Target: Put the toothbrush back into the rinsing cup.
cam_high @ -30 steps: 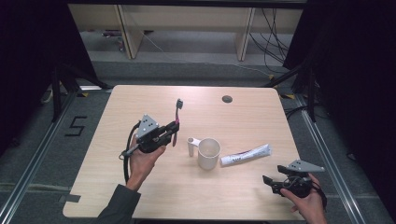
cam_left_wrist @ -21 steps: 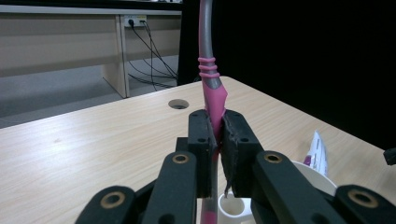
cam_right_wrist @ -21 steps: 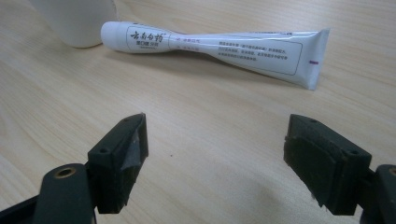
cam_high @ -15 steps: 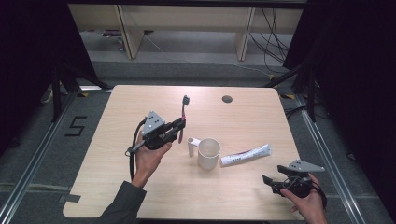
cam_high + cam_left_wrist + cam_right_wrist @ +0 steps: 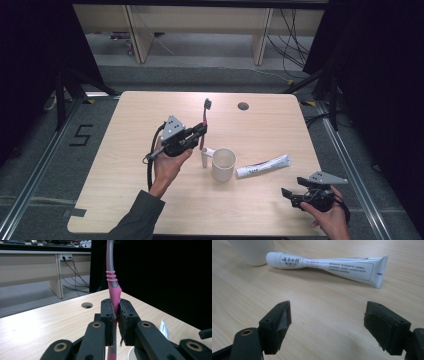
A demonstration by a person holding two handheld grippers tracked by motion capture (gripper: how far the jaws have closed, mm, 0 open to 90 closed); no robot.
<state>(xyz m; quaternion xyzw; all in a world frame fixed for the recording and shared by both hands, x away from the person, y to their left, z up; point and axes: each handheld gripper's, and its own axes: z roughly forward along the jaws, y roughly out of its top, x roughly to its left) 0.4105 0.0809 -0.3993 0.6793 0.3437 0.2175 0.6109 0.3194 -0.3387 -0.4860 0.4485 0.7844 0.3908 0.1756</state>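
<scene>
**Toothbrush clamped above the mug, toothpaste lying by**

In the high view the left hand-held gripper (image 5: 200, 134) sits left of centre, raised off the wooden surface (image 5: 130, 165). Its jaws are pressed tight on the pink lower handle of a toothbrush (image 5: 204, 125), which stands nearly upright with its dark bristle head at the top, toward the upper middle of the frame. The left gripper view shows the same grip close up: the pink and grey toothbrush (image 5: 112, 282) rises between the two black pads, which squeeze it from both sides.

Just right of the gripper and below the brush, a white mug (image 5: 223, 164) stands at the centre of the frame. A white toothpaste tube (image 5: 263, 165) lies on its side just to the mug's right, its cap end pointing at the mug.

The right hand-held gripper (image 5: 296, 195) is at the lower right, near the surface's front edge. In the right gripper view its jaws (image 5: 327, 326) stand wide apart with nothing between them, the toothpaste tube (image 5: 327, 265) lying across the upper part of the frame.
</scene>
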